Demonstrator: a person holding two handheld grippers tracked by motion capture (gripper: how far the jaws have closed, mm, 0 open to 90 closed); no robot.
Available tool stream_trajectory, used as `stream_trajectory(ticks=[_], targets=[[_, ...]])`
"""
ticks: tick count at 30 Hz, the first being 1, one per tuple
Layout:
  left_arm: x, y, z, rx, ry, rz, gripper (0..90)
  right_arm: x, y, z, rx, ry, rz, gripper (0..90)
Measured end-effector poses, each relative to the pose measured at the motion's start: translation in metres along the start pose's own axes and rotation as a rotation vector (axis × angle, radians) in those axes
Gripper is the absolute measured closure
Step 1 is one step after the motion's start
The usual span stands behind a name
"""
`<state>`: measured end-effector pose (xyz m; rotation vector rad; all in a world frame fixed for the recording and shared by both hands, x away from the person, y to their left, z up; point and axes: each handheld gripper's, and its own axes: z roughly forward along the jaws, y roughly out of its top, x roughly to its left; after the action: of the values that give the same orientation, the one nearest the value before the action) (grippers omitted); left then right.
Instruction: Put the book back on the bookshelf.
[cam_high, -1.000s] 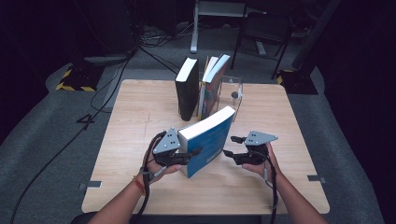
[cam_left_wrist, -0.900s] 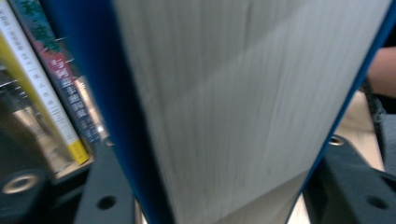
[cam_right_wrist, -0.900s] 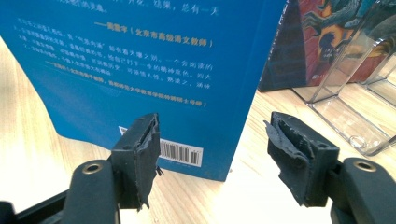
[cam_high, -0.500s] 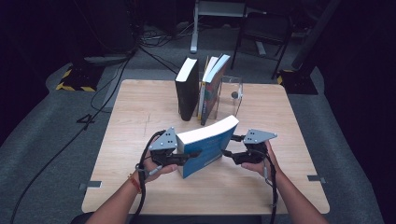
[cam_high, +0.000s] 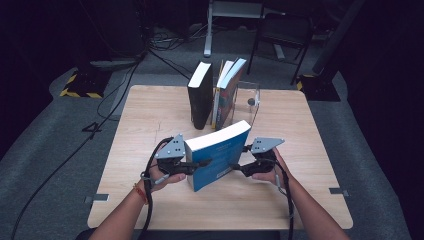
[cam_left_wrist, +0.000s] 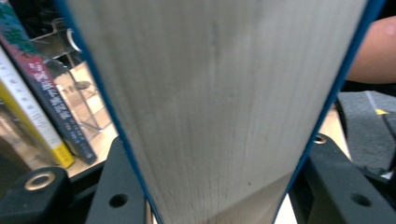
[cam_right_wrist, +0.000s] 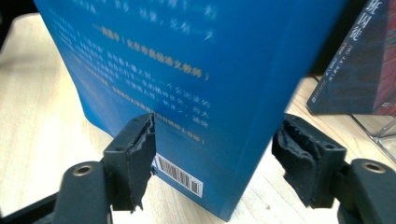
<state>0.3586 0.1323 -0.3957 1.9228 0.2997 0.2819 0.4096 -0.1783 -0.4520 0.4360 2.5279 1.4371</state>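
Standing on its lower edge near the front middle of the table (cam_high: 150, 110), the blue book (cam_high: 220, 159) leans a little, its pale page block turned up and to the left, between the two grippers. The left gripper (cam_high: 200, 163) comes at it from the left and has the book's page edge (cam_left_wrist: 219, 107) between its jaws; in the left gripper view the blue covers run down right against the inner faces of both black jaws, so this gripper is clamped across the book's thickness, though its jaws have just been opening a little after a tighter squeeze. The right gripper (cam_high: 234, 167) sits at the book's right side, by the back cover (cam_right_wrist: 187, 79) with its yellow print and barcode. In the right gripper view its torn pads (cam_right_wrist: 140, 158) stand wide, one in front of the cover near the barcode and the other clear of the book's corner, with table showing between it and the book; these jaws have just been opening and press on nothing. Behind the blue book, toward the far edge, a black book (cam_high: 200, 95) stands upright, and just right of it two more books (cam_high: 227, 92) lean in a clear stand (cam_high: 250, 100). A hand (cam_high: 162, 175) holds each gripper from below, cables trailing back along the forearms
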Motion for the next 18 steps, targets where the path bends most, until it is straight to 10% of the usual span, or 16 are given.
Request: stream_trajectory(ticks=[18], targets=[[-0.007, -0.024, -0.009, 0.114, 0.067, 0.037, 39.2, 0.020, -0.004, -0.027, 0.041, 0.066, -0.110, 53.4]])
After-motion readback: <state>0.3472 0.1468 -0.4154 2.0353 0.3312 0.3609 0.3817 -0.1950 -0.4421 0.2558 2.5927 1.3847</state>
